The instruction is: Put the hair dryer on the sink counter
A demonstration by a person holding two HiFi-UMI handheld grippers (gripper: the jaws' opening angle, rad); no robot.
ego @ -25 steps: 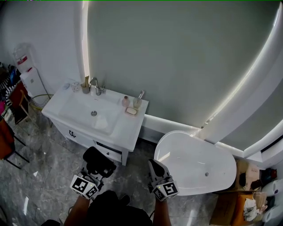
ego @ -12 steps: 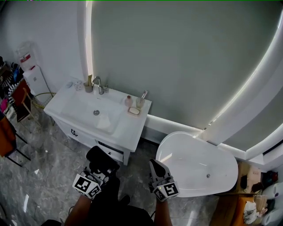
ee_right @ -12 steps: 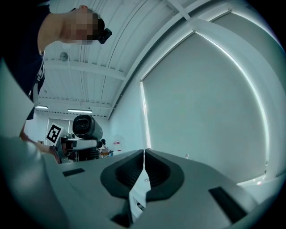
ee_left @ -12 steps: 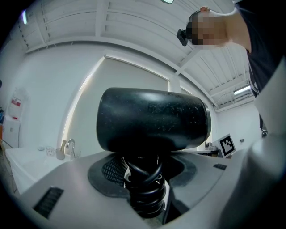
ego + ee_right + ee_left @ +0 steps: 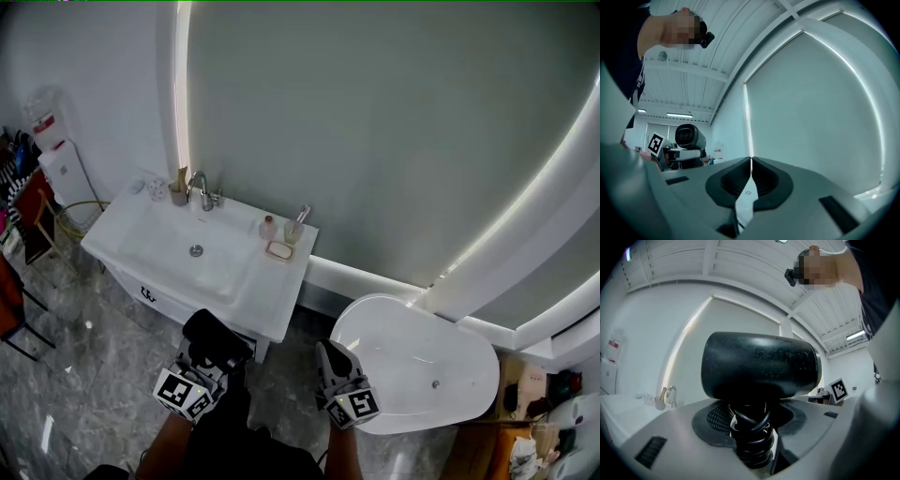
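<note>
In the head view, your left gripper [image 5: 208, 361] carried the hair dryer [image 5: 216, 337], just short of the sink counter [image 5: 272, 292] at twelve o'clock. In the left gripper view, the jaws clamped its cord-wrapped handle. In the right gripper view, the jaws met, empty. Next, likely: reach forward and lower it onto bare counter.

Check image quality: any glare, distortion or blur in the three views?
Head view: the vertical light strip is blown out, and the fisheye bends straight lines. Left gripper view: the hair dryer fills the middle as a dark mass with little detail, and the corners are vignetted. Right gripper view: bluish cast, strong barrel distortion, black corners. No view looks motion-blurred.
</note>
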